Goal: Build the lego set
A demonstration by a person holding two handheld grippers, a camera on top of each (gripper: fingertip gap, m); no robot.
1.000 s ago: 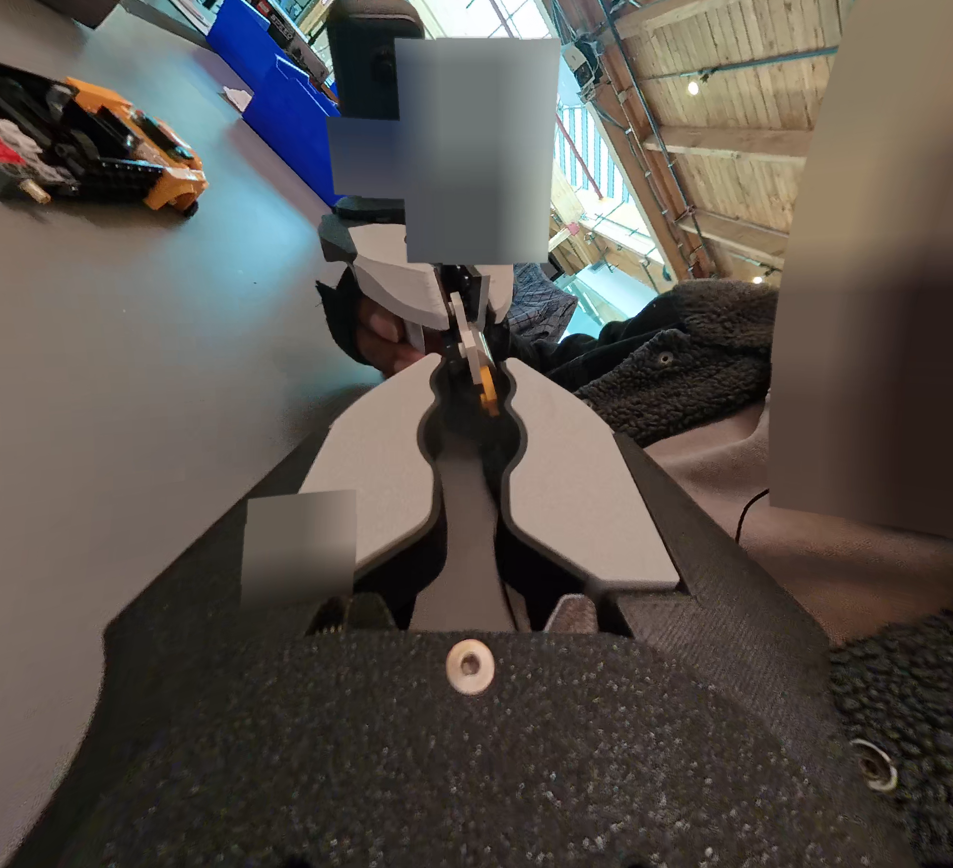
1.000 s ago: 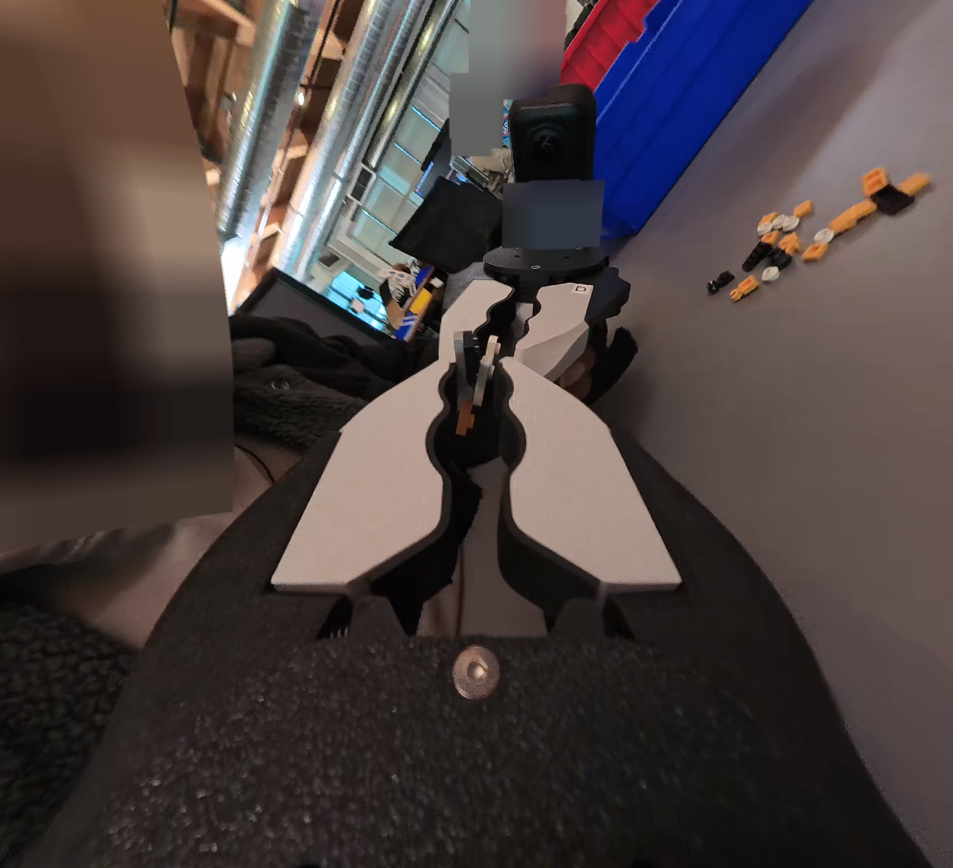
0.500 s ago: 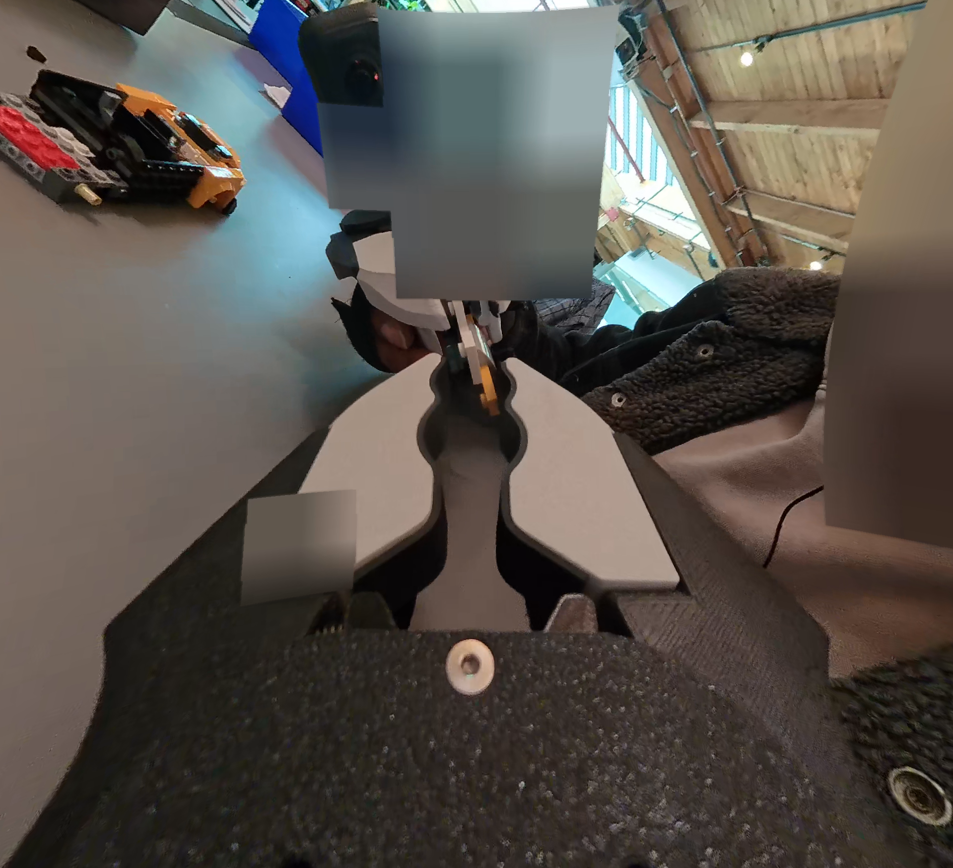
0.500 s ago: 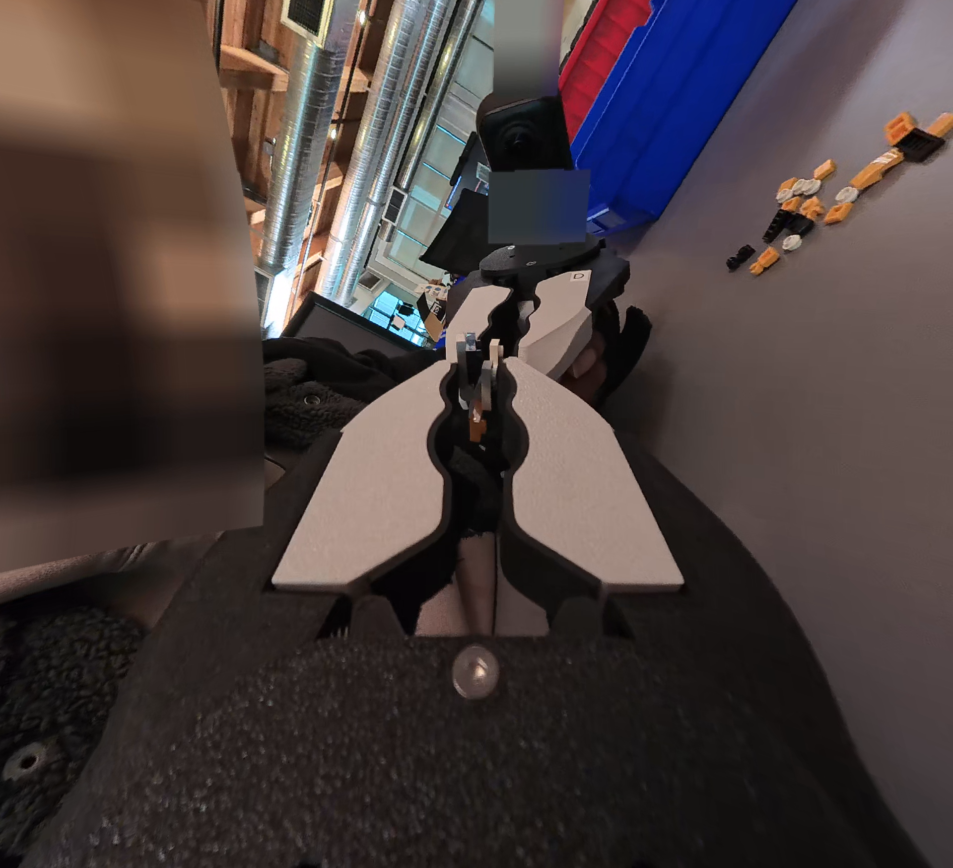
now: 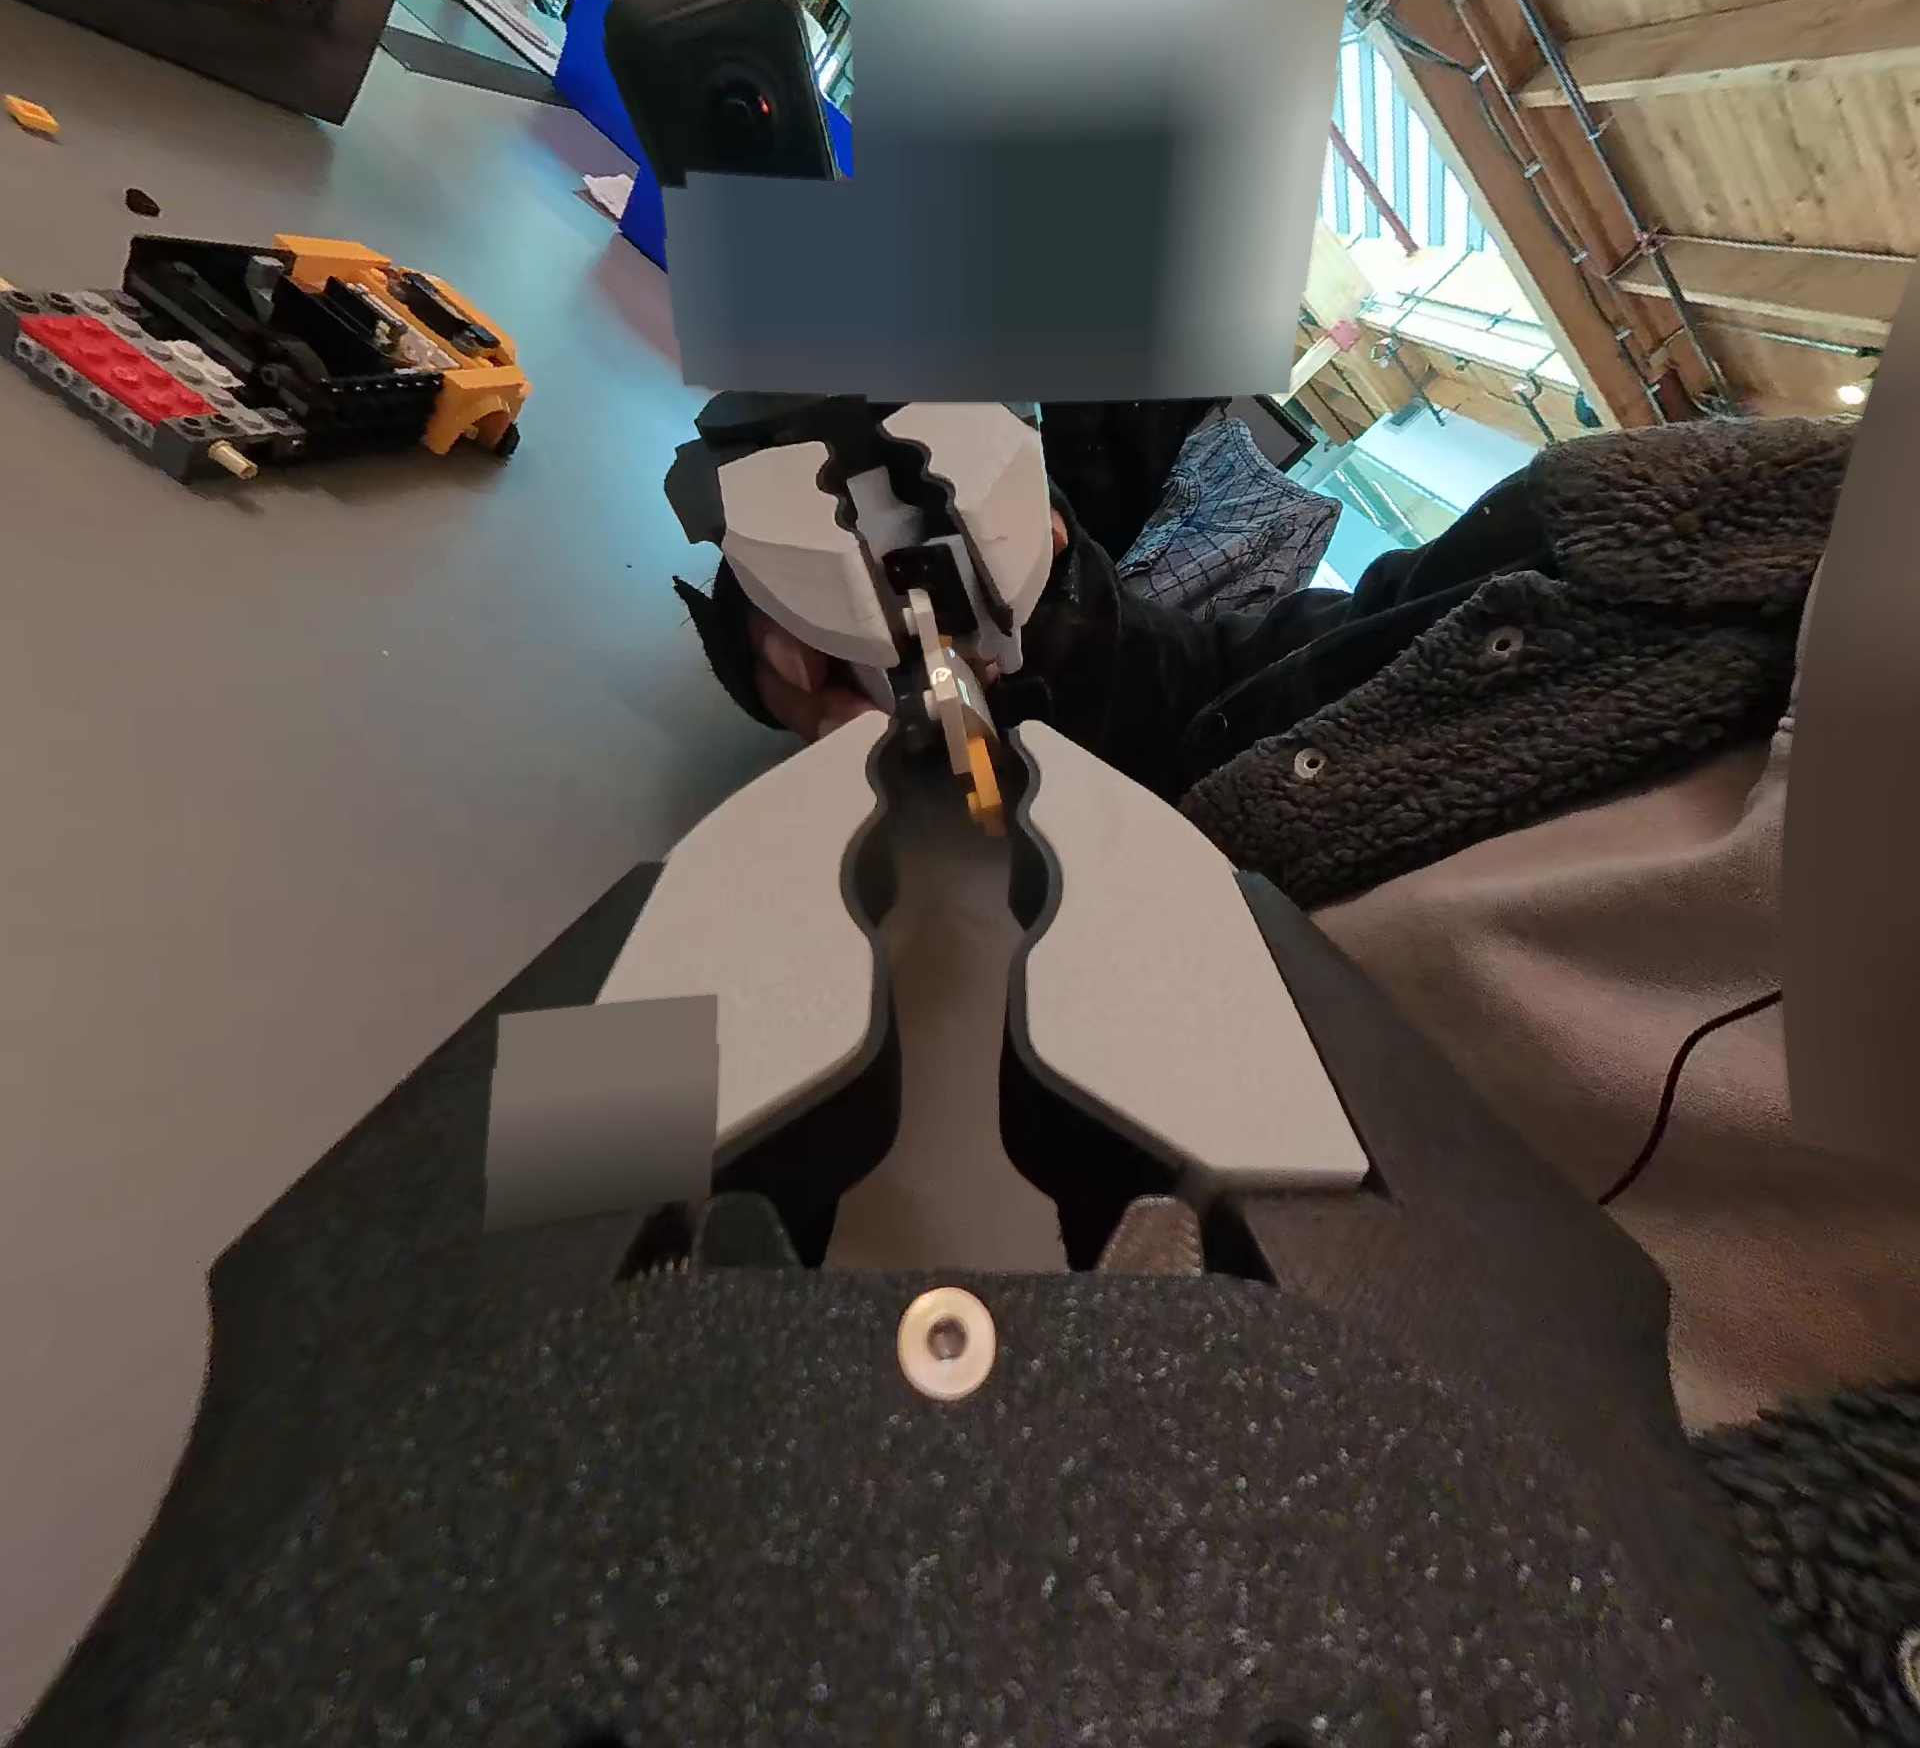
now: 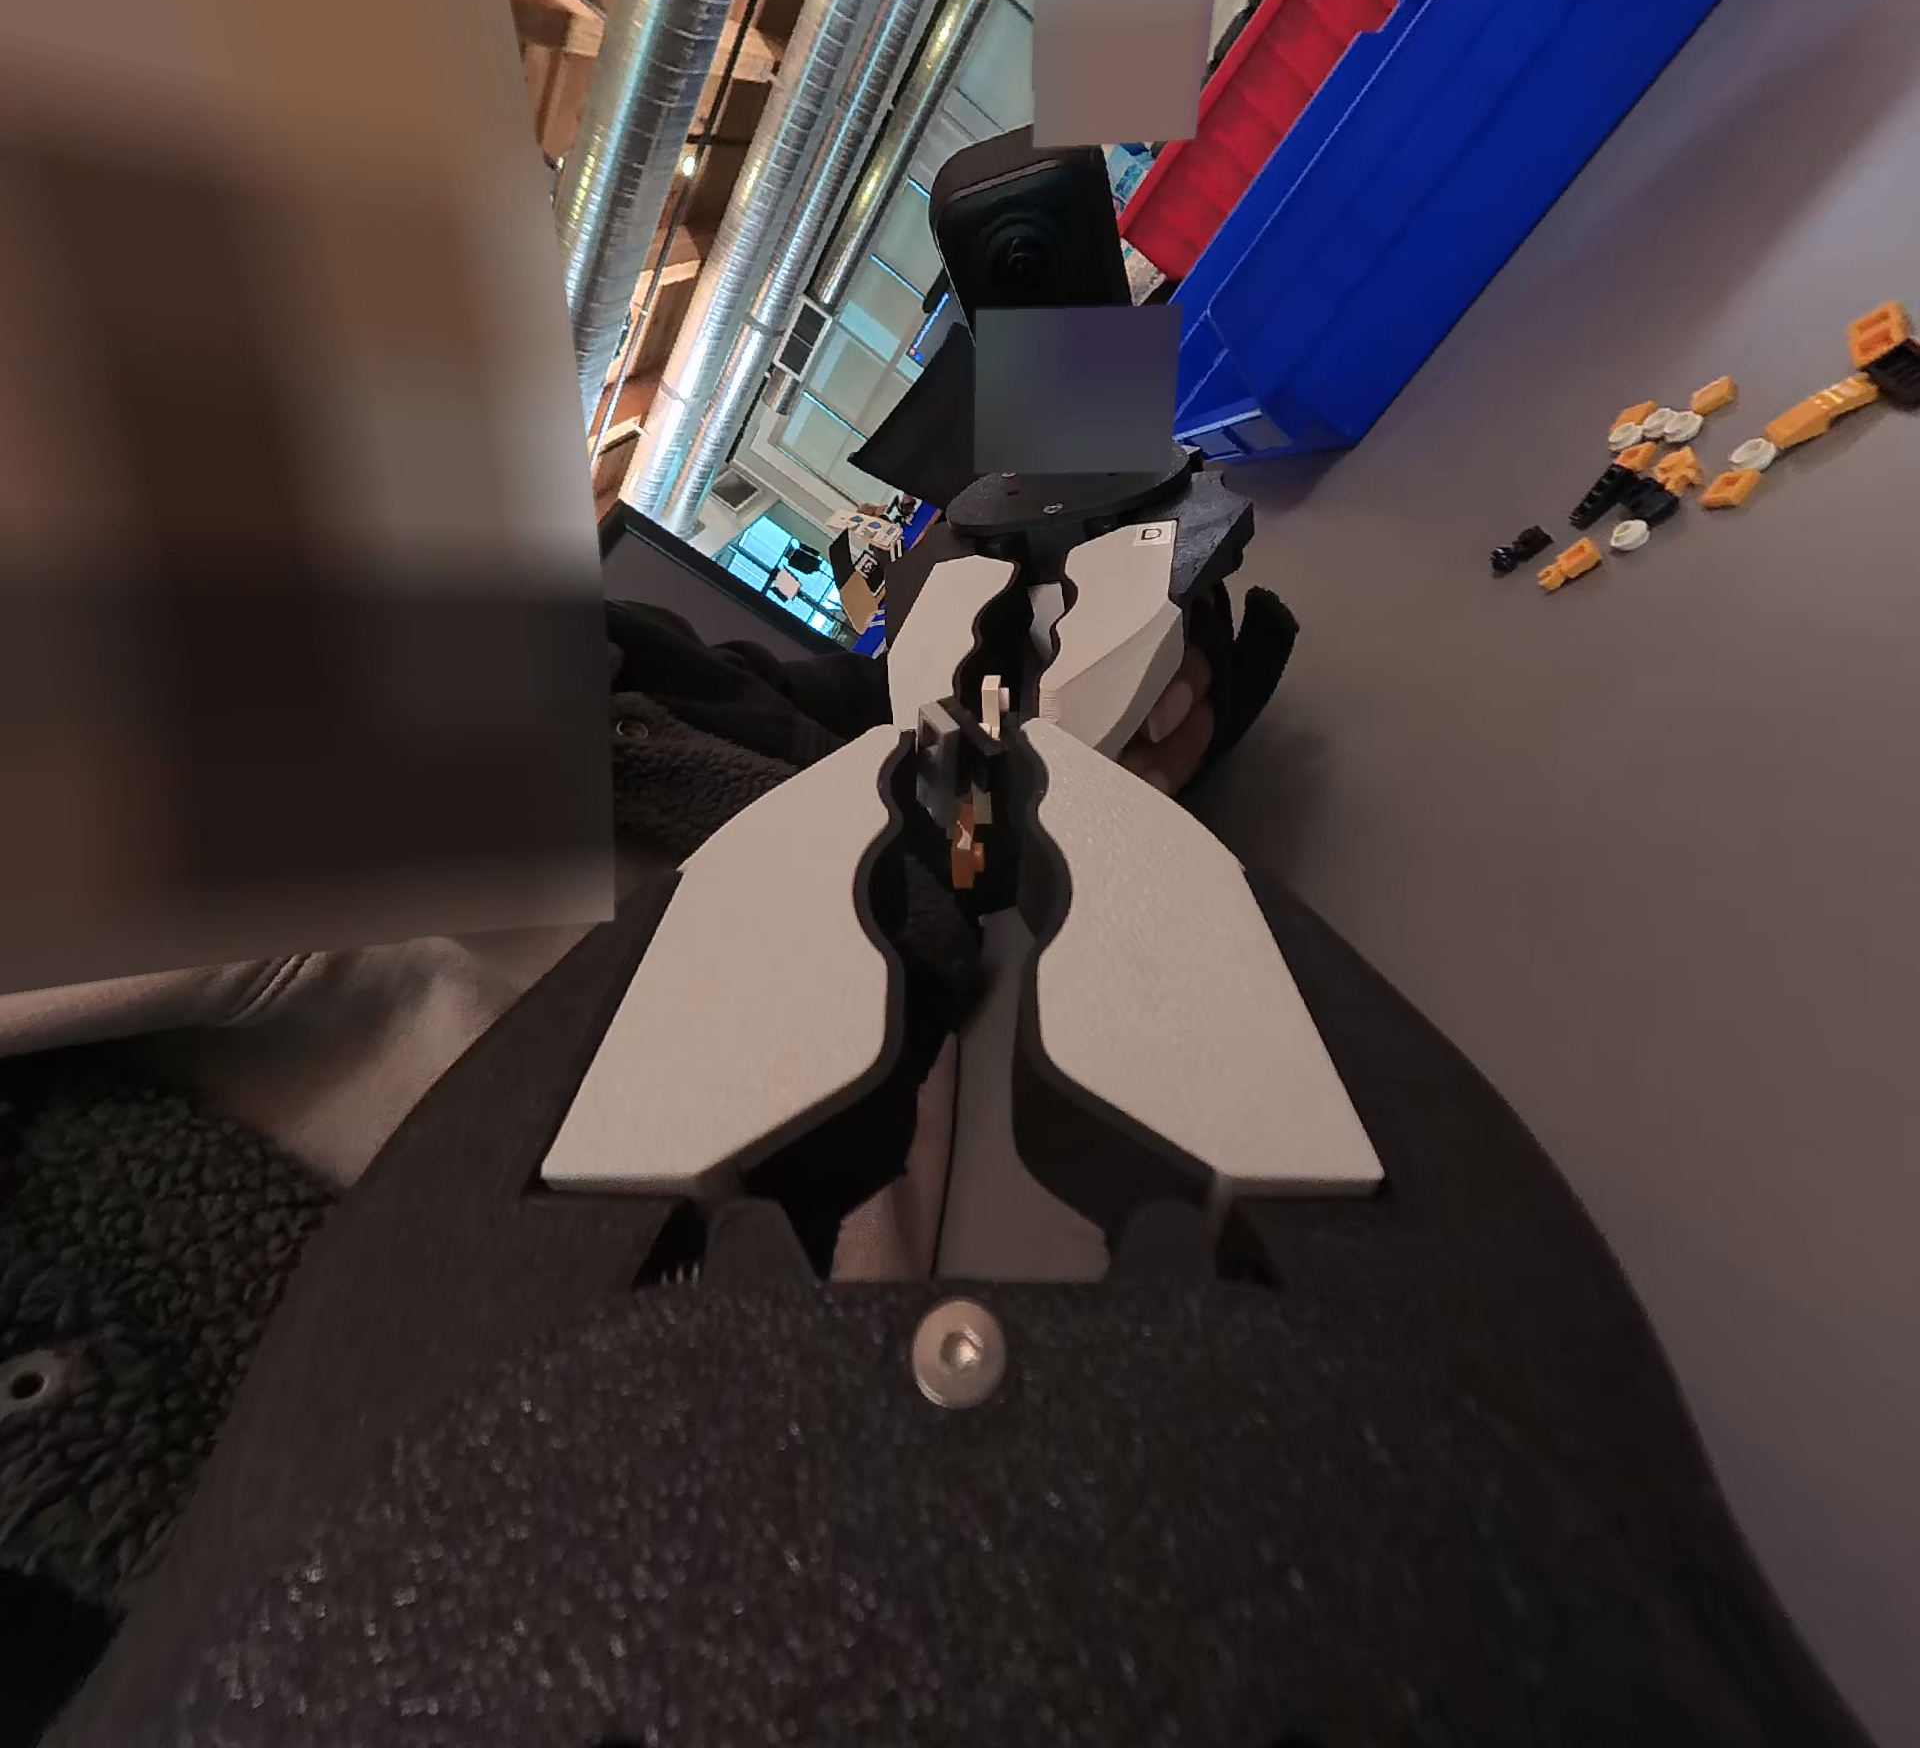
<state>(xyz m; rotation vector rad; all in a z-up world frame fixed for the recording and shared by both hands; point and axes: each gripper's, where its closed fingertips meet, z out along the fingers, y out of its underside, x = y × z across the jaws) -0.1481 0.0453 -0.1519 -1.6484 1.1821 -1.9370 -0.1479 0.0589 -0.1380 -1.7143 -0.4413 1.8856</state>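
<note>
The two claws meet tip to tip above the grey worktop point(image 5: 312, 763), with a small lego sub-assembly point(image 5: 961, 722) between them. In the left wrist view the left claw point(image 5: 940, 753) is narrowed on the near end of that piece, where an orange plate sits; the long axis runs away from the camera, up towards the right claw point(image 5: 914, 586), which holds the far, black end. White and grey parts lie in the middle of the strip.

From the right wrist view the right claw point(image 6: 961, 763) is closed narrow on the sub-assembly point(image 6: 956, 784) — grey block uppermost, orange bit nearest the camera, a thin white part pointing on towards the left claw point(image 6: 1013, 659). The piece is held off the worktop point(image 6: 1558, 867), not resting on it.

A half-built orange and black car point(image 5: 291, 348) with a red plate on its grey base sits well apart, far left. Loose orange, black and white pieces point(image 6: 1704, 472) lie scattered near stacked blue bins point(image 6: 1455, 192) and a red bin point(image 6: 1299, 67) — their contents cannot be seen.
</note>
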